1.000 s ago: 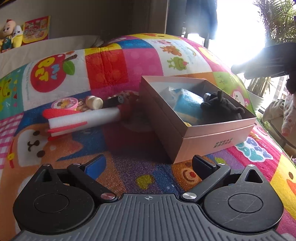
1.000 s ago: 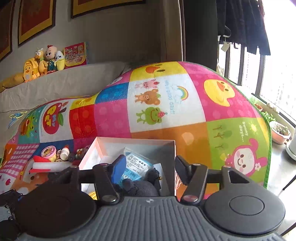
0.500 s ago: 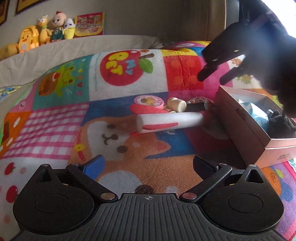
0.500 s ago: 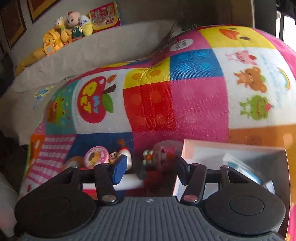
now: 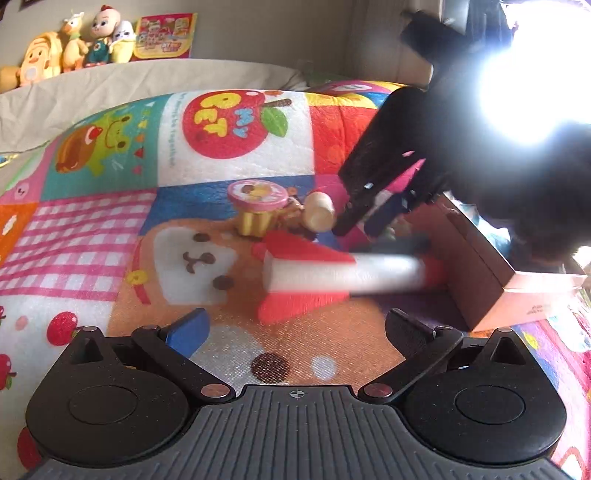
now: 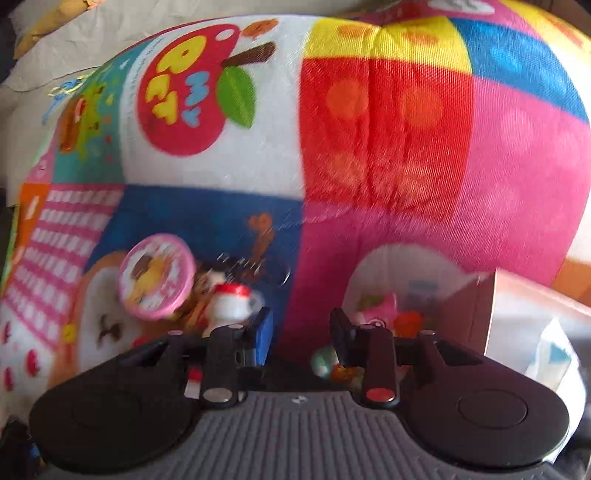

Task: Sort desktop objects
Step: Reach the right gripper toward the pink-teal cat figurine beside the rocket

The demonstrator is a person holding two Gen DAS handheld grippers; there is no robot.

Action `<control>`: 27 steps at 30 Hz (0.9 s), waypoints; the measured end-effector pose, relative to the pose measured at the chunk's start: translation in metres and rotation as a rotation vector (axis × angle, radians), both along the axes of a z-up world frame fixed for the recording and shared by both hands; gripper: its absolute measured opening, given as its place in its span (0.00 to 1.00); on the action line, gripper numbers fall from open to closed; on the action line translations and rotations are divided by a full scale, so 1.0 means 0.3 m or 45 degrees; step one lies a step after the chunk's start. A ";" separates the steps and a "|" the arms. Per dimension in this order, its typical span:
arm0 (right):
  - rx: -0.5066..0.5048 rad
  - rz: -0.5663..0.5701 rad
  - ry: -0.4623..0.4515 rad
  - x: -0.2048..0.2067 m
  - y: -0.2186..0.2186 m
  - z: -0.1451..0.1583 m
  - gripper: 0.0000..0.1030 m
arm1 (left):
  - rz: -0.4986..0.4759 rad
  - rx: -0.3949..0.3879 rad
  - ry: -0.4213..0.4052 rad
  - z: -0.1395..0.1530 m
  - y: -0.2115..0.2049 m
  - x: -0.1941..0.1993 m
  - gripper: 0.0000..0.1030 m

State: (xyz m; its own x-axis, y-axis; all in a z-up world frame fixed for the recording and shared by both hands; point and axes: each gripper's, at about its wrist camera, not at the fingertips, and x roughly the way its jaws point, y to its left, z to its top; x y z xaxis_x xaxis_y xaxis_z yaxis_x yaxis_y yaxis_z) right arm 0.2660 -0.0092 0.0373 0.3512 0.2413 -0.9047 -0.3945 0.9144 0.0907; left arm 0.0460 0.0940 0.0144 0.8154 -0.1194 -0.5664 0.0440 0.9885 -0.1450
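A white foam rocket with red fins (image 5: 332, 275) lies on the patchwork mat. Behind it sit a pink-lidded cup (image 5: 255, 206), a small wooden piece (image 5: 319, 211) and a toy figure with a red cap (image 6: 231, 304). A pink cardboard box (image 5: 476, 266) stands to the right. My left gripper (image 5: 295, 328) is open and empty, just short of the rocket. My right gripper (image 6: 301, 332) shows in the left wrist view (image 5: 369, 218); its jaws are partly closed over the small toys beside the box, with nothing visibly gripped.
The mat (image 5: 92, 240) humps up high behind the toys. Plush dolls (image 5: 74, 44) and a picture book (image 5: 164, 35) line the beige ledge at the back. Strong window glare (image 5: 535, 74) washes out the upper right. The box holds a blue packet (image 6: 554, 354).
My right gripper has swung from above the box down to the small toys and narrowed its jaws. My left gripper has moved closer to the rocket.
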 end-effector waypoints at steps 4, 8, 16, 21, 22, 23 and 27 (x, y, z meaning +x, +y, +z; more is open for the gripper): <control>0.131 0.117 0.062 -0.165 -0.076 0.093 0.33 | -0.063 0.030 0.003 -0.001 -0.036 -0.009 1.00; 0.150 0.047 -0.091 -0.193 -0.153 0.192 0.33 | -0.126 0.040 0.019 -0.008 -0.072 -0.022 1.00; -0.113 -0.035 -0.247 -0.047 -0.102 0.047 0.56 | -0.110 0.058 0.024 -0.013 -0.085 -0.025 1.00; -0.311 0.067 -0.286 -0.035 -0.021 -0.032 0.38 | -0.116 0.034 0.028 -0.010 -0.077 -0.023 1.00; -0.333 0.079 -0.298 -0.047 -0.016 -0.035 0.37 | -0.118 0.027 0.033 -0.010 -0.073 -0.022 1.00; -0.328 0.098 -0.288 -0.062 -0.019 -0.032 0.36 | -0.120 0.021 0.043 -0.010 -0.070 -0.021 1.00; -0.260 0.210 -0.191 -0.168 -0.031 -0.021 0.31 | -0.152 -0.030 0.086 -0.008 -0.052 -0.023 1.00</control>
